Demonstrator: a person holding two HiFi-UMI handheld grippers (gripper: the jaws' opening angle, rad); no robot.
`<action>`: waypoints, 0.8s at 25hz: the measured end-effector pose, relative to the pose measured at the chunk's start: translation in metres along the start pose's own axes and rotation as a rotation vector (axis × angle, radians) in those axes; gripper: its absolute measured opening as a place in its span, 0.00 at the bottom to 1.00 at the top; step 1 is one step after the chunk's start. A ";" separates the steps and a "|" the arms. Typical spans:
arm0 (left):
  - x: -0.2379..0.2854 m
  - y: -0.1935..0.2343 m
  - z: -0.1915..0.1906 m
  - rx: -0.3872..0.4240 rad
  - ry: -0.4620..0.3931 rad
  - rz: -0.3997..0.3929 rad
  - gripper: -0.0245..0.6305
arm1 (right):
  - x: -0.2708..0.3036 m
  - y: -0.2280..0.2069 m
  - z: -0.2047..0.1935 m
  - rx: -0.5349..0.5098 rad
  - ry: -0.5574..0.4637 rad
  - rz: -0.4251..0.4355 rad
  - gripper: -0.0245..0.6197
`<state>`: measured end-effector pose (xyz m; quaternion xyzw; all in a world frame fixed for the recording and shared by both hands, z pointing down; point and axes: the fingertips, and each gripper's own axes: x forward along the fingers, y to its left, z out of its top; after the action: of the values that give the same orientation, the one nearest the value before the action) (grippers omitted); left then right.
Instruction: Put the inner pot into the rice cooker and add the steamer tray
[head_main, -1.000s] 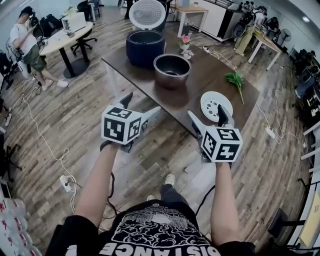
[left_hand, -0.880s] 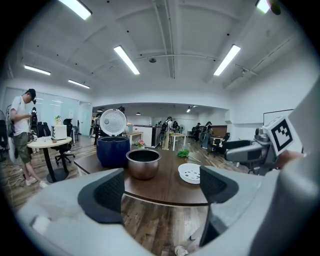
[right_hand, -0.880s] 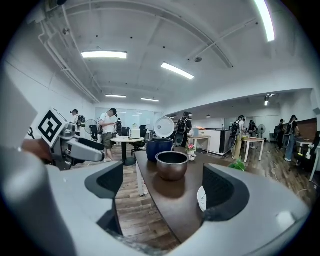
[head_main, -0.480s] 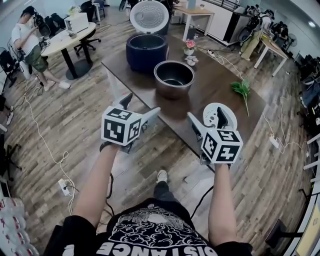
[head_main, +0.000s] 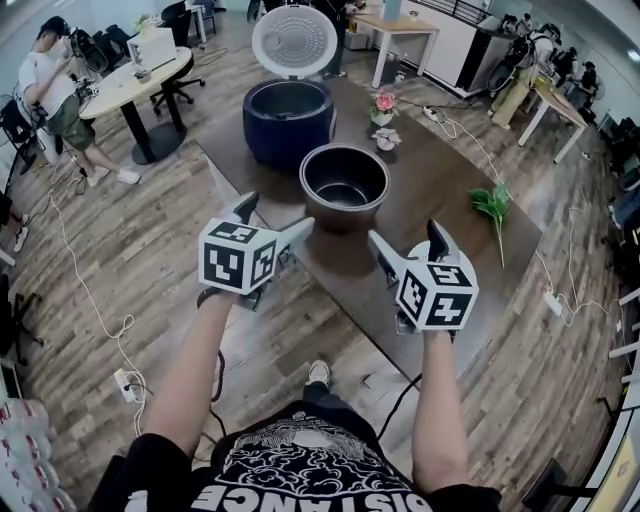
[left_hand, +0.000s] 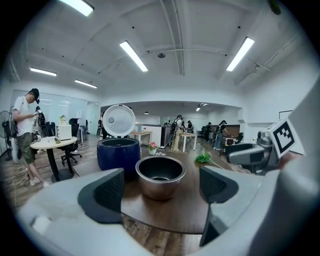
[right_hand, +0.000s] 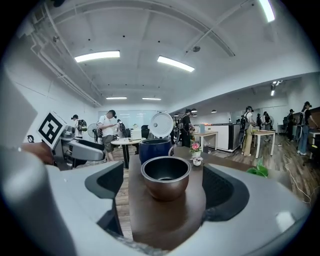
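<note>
**Q:** Jaws, both sides?
**Op:** I read the left gripper (left_hand: 161, 189) as spread wide, with nothing between its pads. The right gripper (right_hand: 166, 190) is the same, spread and empty. I have both in the air at the near edge of the counter (head_main: 430, 185).

**Q:** Pot?
**Op:** The pot (head_main: 344, 183) is upright on the counter, ahead of both sets of jaws and apart from them. In each gripper view it sits centred in the gap between the tips, with no pad touching it.

**Q:** Cooker?
**Op:** The cooker (head_main: 288, 112) is beyond the pot, off toward the left jaw in both gripper views. Its lid (head_main: 293, 40) is tipped up and the mouth is open. Pot and cooker stand just beside each other; I cannot tell whether they touch.

**Q:** Other items?
**Op:** A green sprig (head_main: 492, 205) lies on the counter out past the right gripper's right jaw. A small flower (head_main: 381, 105) stands beyond the pot, right of the cooker.
</note>
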<state>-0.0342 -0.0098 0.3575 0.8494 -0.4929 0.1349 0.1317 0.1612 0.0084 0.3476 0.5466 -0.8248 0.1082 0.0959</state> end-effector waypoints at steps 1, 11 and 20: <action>0.008 0.001 0.003 0.000 0.004 0.000 0.76 | 0.006 -0.006 0.002 0.002 0.002 0.001 0.79; 0.072 0.012 0.024 0.003 0.022 0.009 0.76 | 0.055 -0.055 0.015 0.032 0.005 -0.003 0.77; 0.119 0.021 0.040 0.013 0.037 0.015 0.76 | 0.091 -0.093 0.022 0.060 0.010 -0.011 0.77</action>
<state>0.0077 -0.1294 0.3647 0.8439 -0.4957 0.1549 0.1342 0.2107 -0.1134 0.3583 0.5531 -0.8177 0.1350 0.0842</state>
